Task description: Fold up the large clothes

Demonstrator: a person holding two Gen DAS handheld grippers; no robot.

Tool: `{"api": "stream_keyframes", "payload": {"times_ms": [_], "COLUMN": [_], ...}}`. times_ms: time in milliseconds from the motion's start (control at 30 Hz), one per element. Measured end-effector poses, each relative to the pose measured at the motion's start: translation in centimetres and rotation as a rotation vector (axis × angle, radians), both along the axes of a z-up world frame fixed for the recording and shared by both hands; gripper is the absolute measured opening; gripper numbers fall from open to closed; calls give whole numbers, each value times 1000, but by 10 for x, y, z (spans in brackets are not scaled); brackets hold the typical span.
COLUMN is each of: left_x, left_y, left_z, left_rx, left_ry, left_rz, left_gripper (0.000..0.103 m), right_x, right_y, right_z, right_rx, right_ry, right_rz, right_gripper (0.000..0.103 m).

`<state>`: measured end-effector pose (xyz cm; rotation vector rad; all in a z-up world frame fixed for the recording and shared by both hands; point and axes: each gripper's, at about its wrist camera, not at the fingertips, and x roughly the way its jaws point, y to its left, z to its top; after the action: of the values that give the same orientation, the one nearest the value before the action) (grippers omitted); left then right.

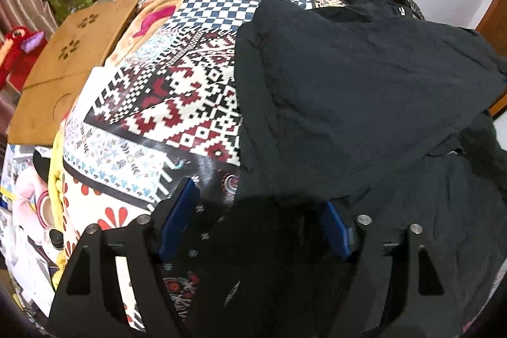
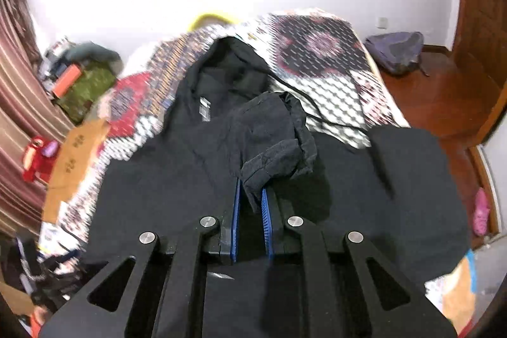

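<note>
A large black hooded sweatshirt of soft fleece lies spread across a bed covered by a patchwork bedspread printed in red, white, navy and black geometric blocks, and both grippers work at its near side. The right gripper has its blue-padded jaws drawn narrow, pinching a bunched fold of the black sweatshirt's sleeve cuff, which rises ahead of the fingertips in a crumpled lump above the flat body of the garment. Beyond that lump lie the hood opening and a small white neck label, and a thin black drawstring trails off to the right over the checkered part of the bedspread. The left gripper stands wide, one blue pad over the bedspread and the other against the dark cloth; the sweatshirt's lower left corner lies between them (whether the pads press on it cannot be told, since the cloth there is in deep shadow). Ahead of the left gripper the garment's left edge runs nearly straight away from it, with bare bedspread open all along its left. Further left sits a brown cardboard sheet with small cut-out slots, near a red plush toy. To the right of the right gripper the bed's edge drops to a reddish wooden floor, where a grey-purple backpack rests against the white wall.
</note>
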<state>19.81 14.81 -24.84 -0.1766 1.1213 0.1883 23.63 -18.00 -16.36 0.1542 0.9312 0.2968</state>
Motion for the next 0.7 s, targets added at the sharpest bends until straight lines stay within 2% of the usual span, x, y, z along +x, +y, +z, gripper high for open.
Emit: {"api": "stream_keyframes", "payload": {"times_ms": [167, 300, 433, 567, 700], "left_x": [3, 1, -6, -14, -18], "left_y": [-11, -8, -14, -23, -35], "left_z": [-7, -7, -6, 6, 28], "left_rx": [31, -11, 18, 15, 19], "left_ry": [13, 38, 54, 34, -16], "left_rz": [-13, -25, -60, -89, -120], "left_gripper": [79, 79, 79, 79, 79], "right_x": [7, 1, -8, -16, -25], "right_y": [-18, -29, -27, -29, -42], "right_z": [-56, -73, -67, -54, -35], "right_rx": [-23, -6, -20, -70, -31], "right_ry": [207, 273, 265, 230, 188], "right_rz": [15, 17, 21, 24, 18], "right_gripper": [12, 12, 18, 20, 23]}}
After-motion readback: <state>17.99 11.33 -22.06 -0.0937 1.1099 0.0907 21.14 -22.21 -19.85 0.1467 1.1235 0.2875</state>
